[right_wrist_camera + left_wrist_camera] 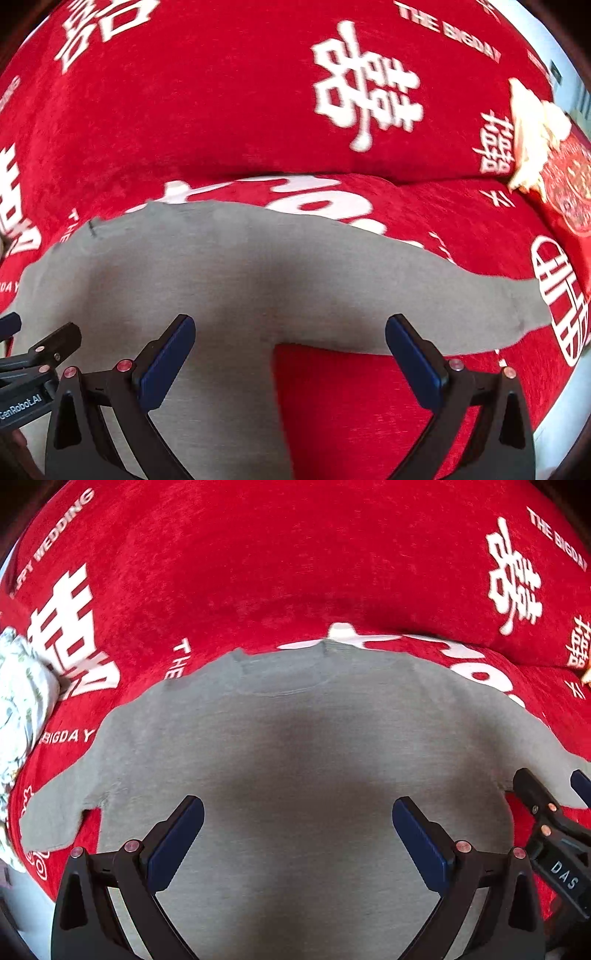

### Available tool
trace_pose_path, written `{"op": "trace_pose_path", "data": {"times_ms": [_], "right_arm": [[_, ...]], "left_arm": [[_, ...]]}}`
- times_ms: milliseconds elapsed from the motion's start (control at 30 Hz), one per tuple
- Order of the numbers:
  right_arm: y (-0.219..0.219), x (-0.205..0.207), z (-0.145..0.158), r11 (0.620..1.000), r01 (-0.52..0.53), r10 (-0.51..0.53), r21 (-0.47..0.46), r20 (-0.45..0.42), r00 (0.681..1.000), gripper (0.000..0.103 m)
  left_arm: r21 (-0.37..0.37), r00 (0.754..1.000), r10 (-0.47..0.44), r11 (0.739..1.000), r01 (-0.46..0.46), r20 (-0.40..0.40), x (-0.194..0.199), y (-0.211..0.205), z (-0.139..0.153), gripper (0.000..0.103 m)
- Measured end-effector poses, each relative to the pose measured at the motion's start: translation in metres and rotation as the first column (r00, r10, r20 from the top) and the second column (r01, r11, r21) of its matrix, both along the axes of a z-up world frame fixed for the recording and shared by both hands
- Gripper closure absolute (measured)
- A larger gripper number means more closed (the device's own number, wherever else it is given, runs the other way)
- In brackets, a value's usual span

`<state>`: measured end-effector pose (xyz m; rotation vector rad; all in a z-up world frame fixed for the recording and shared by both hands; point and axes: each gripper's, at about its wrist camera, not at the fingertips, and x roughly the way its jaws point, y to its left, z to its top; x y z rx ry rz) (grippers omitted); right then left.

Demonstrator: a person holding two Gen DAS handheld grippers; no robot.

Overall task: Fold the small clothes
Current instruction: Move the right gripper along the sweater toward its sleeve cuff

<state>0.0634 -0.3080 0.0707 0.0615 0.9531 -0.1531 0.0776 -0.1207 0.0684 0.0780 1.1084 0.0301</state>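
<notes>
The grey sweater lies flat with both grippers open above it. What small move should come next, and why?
Probably the right gripper should go down and close on the right sleeve to fold it inward. The grey sweater is spread flat on the red cover, both sleeves out, and the left gripper also holds nothing.

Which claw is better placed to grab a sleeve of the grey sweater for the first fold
Probably the right claw: it is open with the sweater's right sleeve stretched just ahead of it. The left claw, also open, hovers over the sweater's body.
</notes>
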Motion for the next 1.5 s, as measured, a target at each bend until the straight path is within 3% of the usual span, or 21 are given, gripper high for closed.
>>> {"op": "trace_pose_path", "data": {"times_ms": [633, 1067, 1500], "right_arm": [[-0.106, -0.02, 0.0, 0.981, 0.194, -0.194, 0.01, 0.011, 0.981, 0.0], [-0.164, -0.041, -0.006, 0.949, 0.287, -0.281, -0.134, 0.06, 0.958, 0.0], [-0.23, -0.067, -0.029, 0.91, 0.398, -0.398, -0.115, 0.03, 0.917, 0.0]], "left_arm": [[0.017, 0.992, -0.127, 0.992, 0.127, 0.008, 0.007, -0.092, 0.004, 0.001], [0.027, 0.98, -0.195, 0.981, 0.194, 0.024, 0.006, -0.148, -0.008, 0.001], [0.036, 0.963, -0.27, 0.962, 0.27, 0.004, 0.0, -0.203, -0.023, 0.001]]}}
